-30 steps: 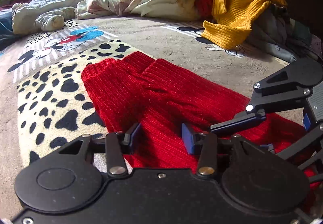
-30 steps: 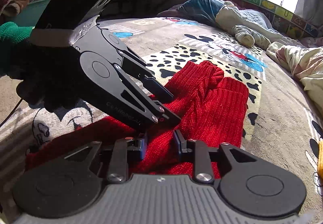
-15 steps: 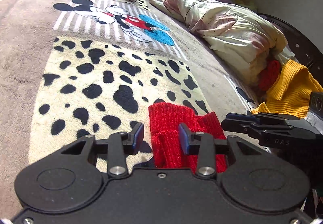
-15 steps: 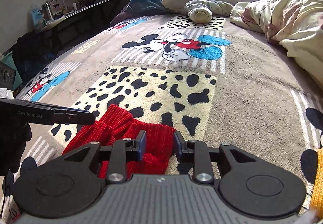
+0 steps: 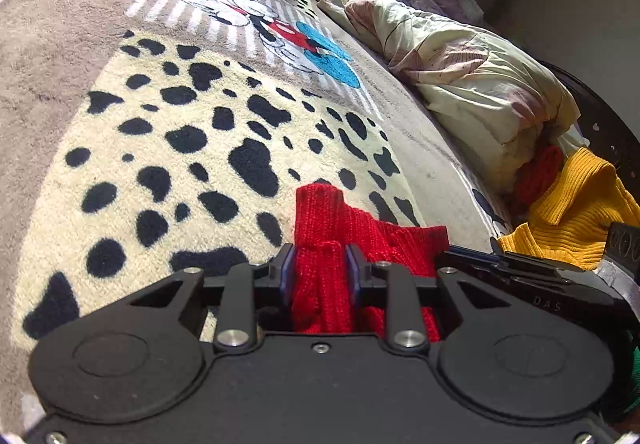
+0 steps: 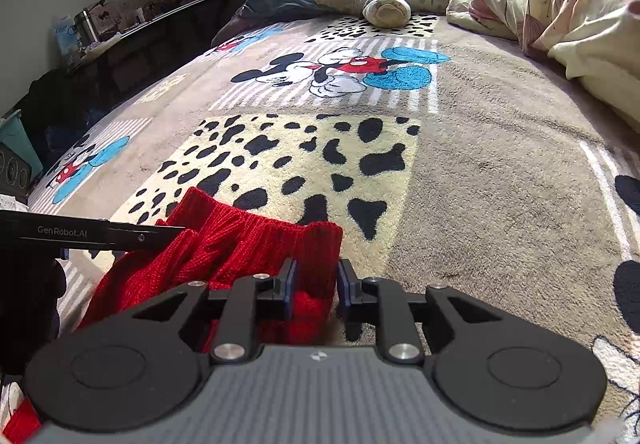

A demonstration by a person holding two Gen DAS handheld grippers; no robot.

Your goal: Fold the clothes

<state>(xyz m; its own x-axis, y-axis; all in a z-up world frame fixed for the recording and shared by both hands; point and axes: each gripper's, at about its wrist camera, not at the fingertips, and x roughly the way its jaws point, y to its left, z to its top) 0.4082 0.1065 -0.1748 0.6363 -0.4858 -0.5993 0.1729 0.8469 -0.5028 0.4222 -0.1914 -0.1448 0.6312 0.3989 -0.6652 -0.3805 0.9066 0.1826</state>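
Observation:
A red knit sweater (image 5: 332, 220) lies on a bed blanket, its far edge over the dalmatian-spotted patch (image 5: 168, 148). My left gripper (image 5: 320, 268) is shut on the sweater's left end; red knit fills the gap between its blue pads. My right gripper (image 6: 314, 280) is closed in on the sweater (image 6: 240, 240) at its right end, with knit between the pads. Each gripper shows from the side in the other's view: the right gripper (image 5: 520, 272) and the left gripper (image 6: 100, 234).
A Mickey Mouse print (image 6: 336, 72) lies beyond the spotted patch. A rumpled cream duvet (image 5: 472, 84) and a yellow knit garment (image 5: 576, 208) lie to the right. A dark desk (image 6: 132, 40) with clutter stands beyond the bed's left side.
Both grippers moved along the sweater to its far edge and closed on the knit. The views swung from the sweater's middle to its end over the spotted patch.

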